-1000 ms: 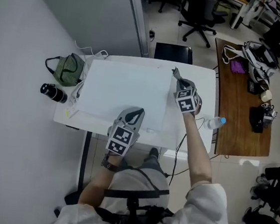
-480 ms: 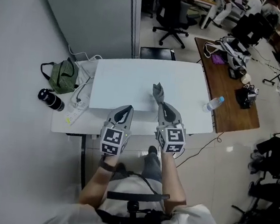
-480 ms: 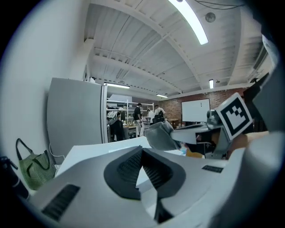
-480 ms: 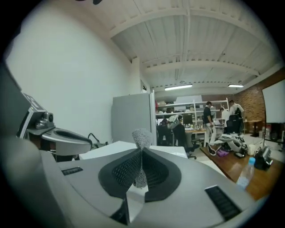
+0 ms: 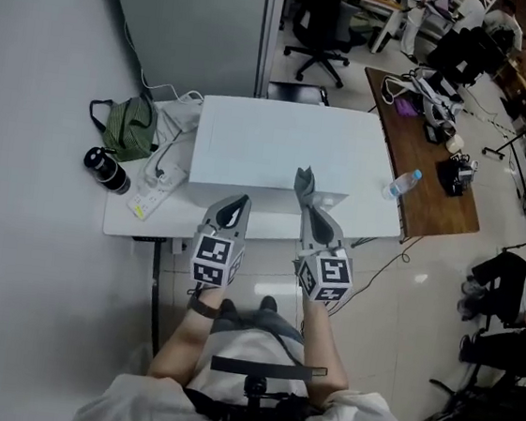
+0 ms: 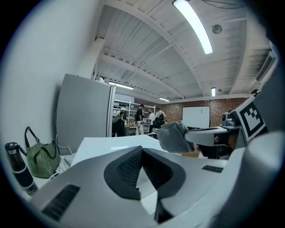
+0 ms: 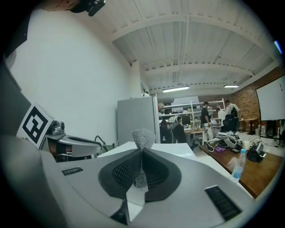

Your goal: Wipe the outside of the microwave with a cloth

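There are two grippers, one cloth and one microwave. The microwave (image 5: 280,145) is a white box with a flat, smooth top. It stands on a white table (image 5: 129,223), and in the head view its long side runs from 9 to 3 o'clock.

The right gripper (image 5: 307,206) has its jaws pressed together on the cloth (image 5: 304,183). The cloth is grey, with a fine knitted texture, and it is bunched into a narrow twisted strip. Its long axis runs from the jaws toward 12 o'clock, away from the person, and its free end lies over the front edge of the microwave at about the middle. I cannot tell if it touches the surface. In the right gripper view the cloth (image 7: 143,136) stands upright out of the right gripper (image 7: 141,156) and widens to a rounded tuft at the top.

The left gripper (image 5: 237,204) is at 9 o'clock of the right one, just beside it, before the front of the microwave. In the left gripper view its ribbed black pads meet at the tip of the left gripper (image 6: 141,153) with nothing between them. The cloth (image 6: 174,136) shows there at 2 o'clock.

On the table at 9 o'clock of the microwave there is one green bag (image 5: 128,128) with a black handle, one black cylindrical bottle (image 5: 107,170) lying on its side, and one white power strip (image 5: 157,188). At 3 o'clock, one clear plastic bottle (image 5: 401,184) with a blue cap lies near the table's edge, beside a brown wooden desk (image 5: 429,158).
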The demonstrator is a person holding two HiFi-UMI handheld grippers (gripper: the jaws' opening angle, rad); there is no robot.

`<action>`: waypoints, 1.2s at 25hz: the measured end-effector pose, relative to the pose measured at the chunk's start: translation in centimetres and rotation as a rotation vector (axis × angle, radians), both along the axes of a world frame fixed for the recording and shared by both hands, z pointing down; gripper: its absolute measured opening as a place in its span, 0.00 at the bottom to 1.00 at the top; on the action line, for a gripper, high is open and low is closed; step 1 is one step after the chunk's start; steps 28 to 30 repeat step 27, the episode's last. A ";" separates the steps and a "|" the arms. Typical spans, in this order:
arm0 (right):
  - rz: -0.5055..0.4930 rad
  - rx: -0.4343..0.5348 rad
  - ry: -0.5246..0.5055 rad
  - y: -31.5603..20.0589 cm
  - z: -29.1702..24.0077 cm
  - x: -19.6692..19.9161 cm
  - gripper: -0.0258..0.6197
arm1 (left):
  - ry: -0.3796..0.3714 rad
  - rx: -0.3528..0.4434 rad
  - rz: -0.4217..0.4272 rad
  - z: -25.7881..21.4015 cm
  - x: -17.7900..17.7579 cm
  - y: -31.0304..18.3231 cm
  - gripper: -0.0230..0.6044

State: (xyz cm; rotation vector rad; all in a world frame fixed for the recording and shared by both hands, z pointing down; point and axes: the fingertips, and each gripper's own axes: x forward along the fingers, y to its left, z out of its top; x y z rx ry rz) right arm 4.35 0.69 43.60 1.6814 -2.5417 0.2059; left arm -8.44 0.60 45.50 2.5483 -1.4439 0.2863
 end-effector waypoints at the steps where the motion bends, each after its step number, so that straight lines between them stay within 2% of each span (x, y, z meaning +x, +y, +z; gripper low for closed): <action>1: -0.005 -0.001 0.002 0.3 -0.2 -0.1 0.05 | -0.003 -0.002 0.006 -0.2 0.3 0.5 0.08; 8: -0.049 0.004 -0.037 0.5 -1.8 0.6 0.05 | -0.023 0.035 -0.026 -3.2 1.4 1.3 0.08; 13: -0.076 0.009 -0.047 0.2 -2.1 1.6 0.05 | -0.029 0.041 -0.021 -3.6 3.3 1.2 0.08; 20: -0.103 0.027 -0.052 -0.6 -2.8 1.9 0.05 | -0.034 0.055 -0.028 -4.3 3.8 0.5 0.08; 26: -0.120 0.016 -0.177 -0.2 -5.0 3.4 0.05 | -0.037 0.050 -0.015 -5.0 5.5 1.0 0.08; 30: -0.122 0.021 -0.188 -0.1 -5.6 3.8 0.05 | -0.036 0.051 -0.014 -5.2 5.9 1.2 0.07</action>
